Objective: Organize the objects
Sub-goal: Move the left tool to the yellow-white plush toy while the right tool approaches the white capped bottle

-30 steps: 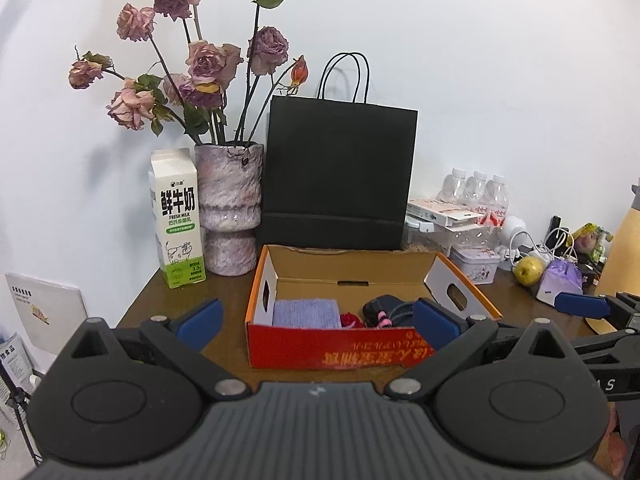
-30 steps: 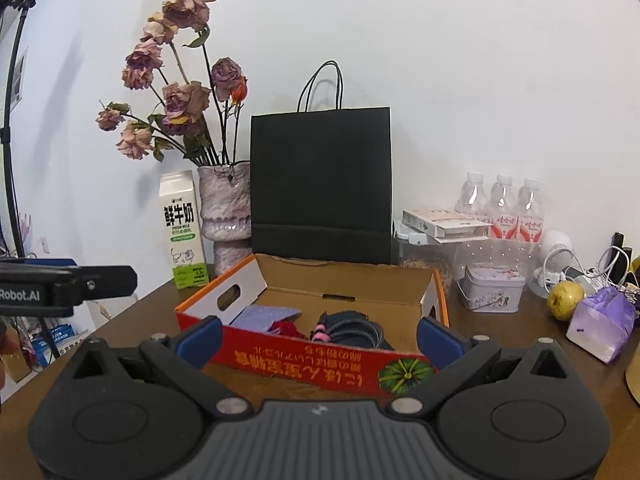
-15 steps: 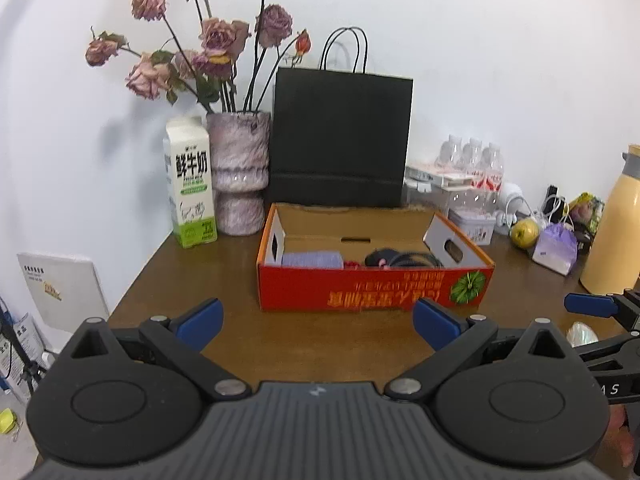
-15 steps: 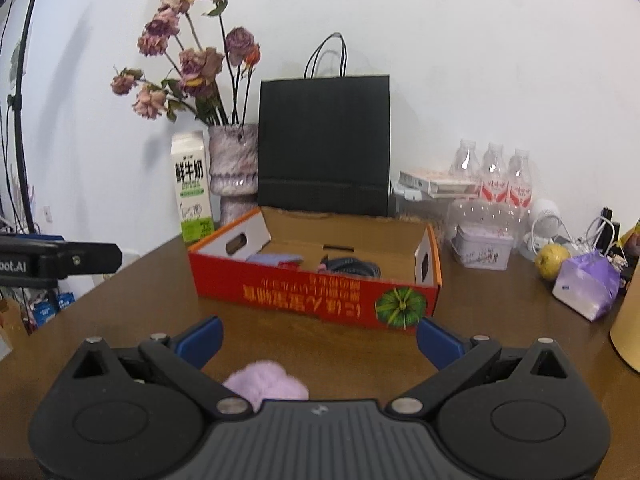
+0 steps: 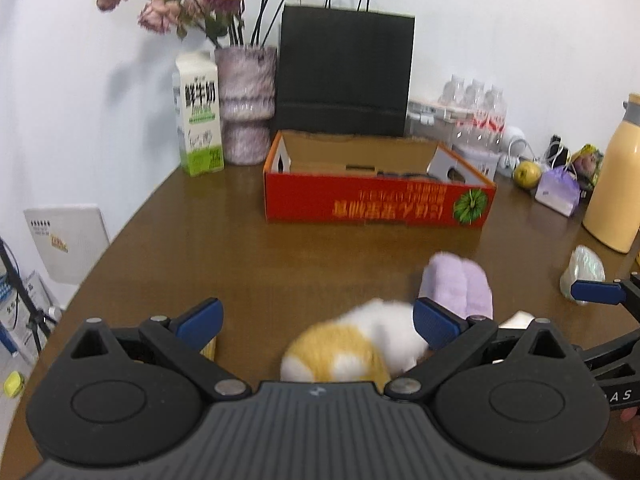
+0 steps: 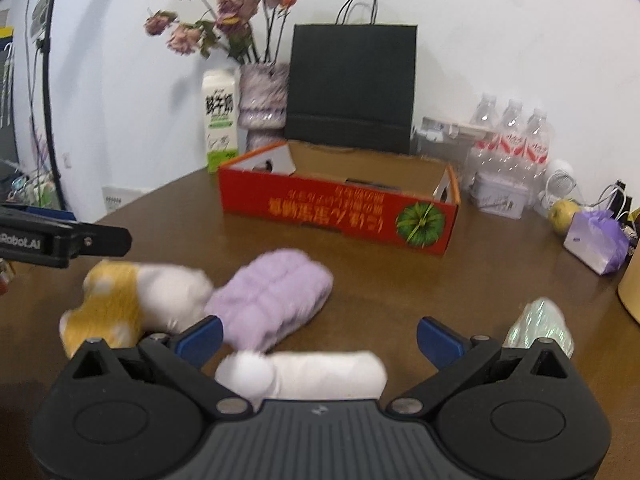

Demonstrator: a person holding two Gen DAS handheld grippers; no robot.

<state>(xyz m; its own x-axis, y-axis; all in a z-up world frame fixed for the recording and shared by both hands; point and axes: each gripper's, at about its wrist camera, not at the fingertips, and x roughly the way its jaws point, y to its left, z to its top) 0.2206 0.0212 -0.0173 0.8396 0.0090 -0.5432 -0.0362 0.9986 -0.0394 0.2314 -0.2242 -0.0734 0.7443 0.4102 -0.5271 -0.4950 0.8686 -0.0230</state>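
Lived-in home or office corner | dried roses in vase [image 5: 247, 104] | milk carton [image 5: 198, 112] | water bottles [image 6: 512, 136] on brown bench [image 5: 224, 248]

The milk carton [image 5: 199, 114] reads "鲜牛奶"; the left tool [image 6: 64, 236] reads "Robot.AI".

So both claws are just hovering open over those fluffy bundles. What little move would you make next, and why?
Probably lower the right claw onto the white bundle and close. That bundle lies directly between its open fingers, nearest of the three soft items, and the red box stands open beyond.
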